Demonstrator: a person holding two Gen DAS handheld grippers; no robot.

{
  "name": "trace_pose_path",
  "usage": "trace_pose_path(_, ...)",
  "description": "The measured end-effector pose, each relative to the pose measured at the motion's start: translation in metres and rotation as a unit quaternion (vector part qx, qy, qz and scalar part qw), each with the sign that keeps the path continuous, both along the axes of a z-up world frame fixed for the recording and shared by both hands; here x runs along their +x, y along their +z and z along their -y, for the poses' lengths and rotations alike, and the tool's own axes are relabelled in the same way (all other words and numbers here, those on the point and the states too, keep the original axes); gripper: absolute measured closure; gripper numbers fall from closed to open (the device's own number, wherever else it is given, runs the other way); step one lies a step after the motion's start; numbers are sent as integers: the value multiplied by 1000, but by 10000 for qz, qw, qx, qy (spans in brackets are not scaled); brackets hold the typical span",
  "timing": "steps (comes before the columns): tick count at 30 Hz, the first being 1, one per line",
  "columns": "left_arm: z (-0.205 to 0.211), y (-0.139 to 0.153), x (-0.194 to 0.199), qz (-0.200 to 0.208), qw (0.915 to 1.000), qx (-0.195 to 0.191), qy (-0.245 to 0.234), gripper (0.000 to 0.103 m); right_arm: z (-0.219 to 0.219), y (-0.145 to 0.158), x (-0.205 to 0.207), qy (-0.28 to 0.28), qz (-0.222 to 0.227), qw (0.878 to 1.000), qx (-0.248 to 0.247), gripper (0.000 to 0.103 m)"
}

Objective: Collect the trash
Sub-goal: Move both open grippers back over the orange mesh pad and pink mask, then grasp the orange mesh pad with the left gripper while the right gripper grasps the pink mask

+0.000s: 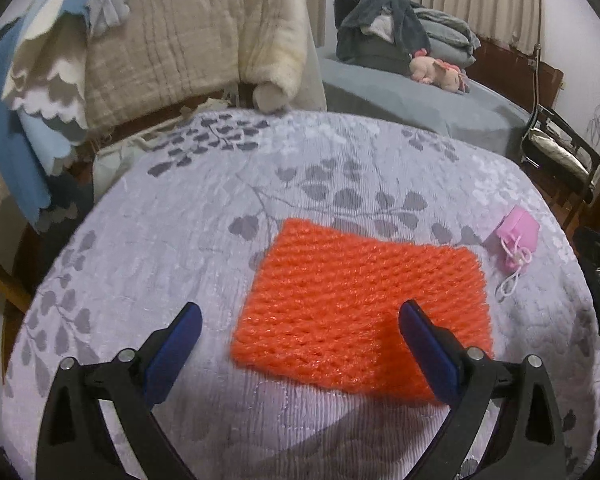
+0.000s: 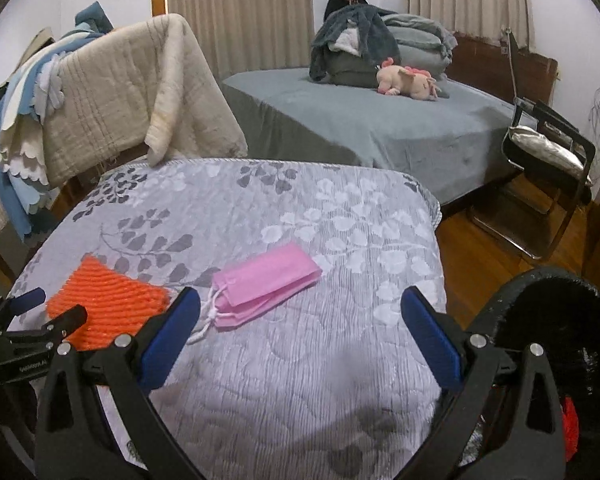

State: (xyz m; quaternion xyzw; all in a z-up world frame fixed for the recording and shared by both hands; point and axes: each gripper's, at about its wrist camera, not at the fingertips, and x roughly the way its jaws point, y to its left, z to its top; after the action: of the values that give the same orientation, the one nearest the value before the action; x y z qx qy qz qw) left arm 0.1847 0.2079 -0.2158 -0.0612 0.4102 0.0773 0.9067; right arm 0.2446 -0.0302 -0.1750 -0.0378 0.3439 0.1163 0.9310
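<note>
Orange foam net (image 1: 360,312) partly hidden behind spread, empty left gripper (image 1: 300,320); right gripper (image 2: 300,312) spread, empty; bin (image 2: 560,320) cut off.

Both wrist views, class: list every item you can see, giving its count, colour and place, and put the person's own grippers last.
Foam net sheet: one, orange, flat on the quilt, left of the masks.
Face masks: small stack, pink, white ear loops, on the quilt.
Quilt: one, lilac-grey leaf pattern, covering the near surface.
Blanket: one, cream, draped over a chair behind.
Bed: one, grey-blue cover, far side.
Plush toy: one, pink, on the bed.
Bin: one, black, right of the quilt.
Left gripper: open, over the orange sheet.
Right gripper: open, near the masks.
</note>
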Motion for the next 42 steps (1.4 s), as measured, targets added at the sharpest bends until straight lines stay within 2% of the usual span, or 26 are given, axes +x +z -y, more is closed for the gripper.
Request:
trace_pose_path(4,-1,-6,6,-113,9996,-246,-39,8,-3,-7,10,20,-85,10000,-8,6)
trace_pose_path(6,0,-7,8,-119,9993,-347,-80,11,-5,-10,16,31,-121,9999,-2,6)
trace_pose_path(9,4,-7,11,-109,9988,-440,-174,24,-10,-14,26,41,-179,9998,-22,6)
trace_pose_path(11,7,-6,12,-81,9984,-496,-241,36,-12,-18,33,25,-239,9997,-1,6)
trace_pose_path(13,11,-5,13,-44,9977,-582,-344,55,-12,-22,39,-9,-318,9995,16,6)
trace_pose_path(14,14,-5,14,-21,9974,-594,-405,59,-12,-24,43,-13,-372,9993,28,6)
trace_pose_path(16,21,-3,15,13,9972,-544,-516,77,-13,-27,48,-8,-435,9991,17,6)
trace_pose_path(19,31,0,17,84,9972,-425,-611,85,-17,-30,55,48,-497,9987,-46,6)
trace_pose_path(22,29,4,16,181,9974,-410,-558,87,-20,-34,60,75,-594,9982,-34,7)
trace_pose_path(25,25,11,16,293,9981,-271,-460,88,-24,-38,64,172,-716,9973,-31,21)
trace_pose_path(27,21,13,18,311,9984,-240,-419,88,-27,-42,67,248,-825,9963,-46,25)
trace_pose_path(31,16,15,21,299,9989,-195,-317,88,-31,-45,67,356,-914,9952,-18,38)
trace_pose_path(36,16,16,24,274,9993,-144,-196,88,-33,-43,64,456,-905,9948,46,68)
trace_pose_path(37,16,17,24,276,9994,-146,-178,88,-32,-42,64,478,-924,9945,119,78)
trace_pose_path(41,18,20,24,276,9994,-102,-158,88,-31,-37,59,612,-960,9931,269,90)
trace_pose_path(42,19,22,23,286,9994,-76,-159,88,-31,-34,58,637,-942,9931,291,91)
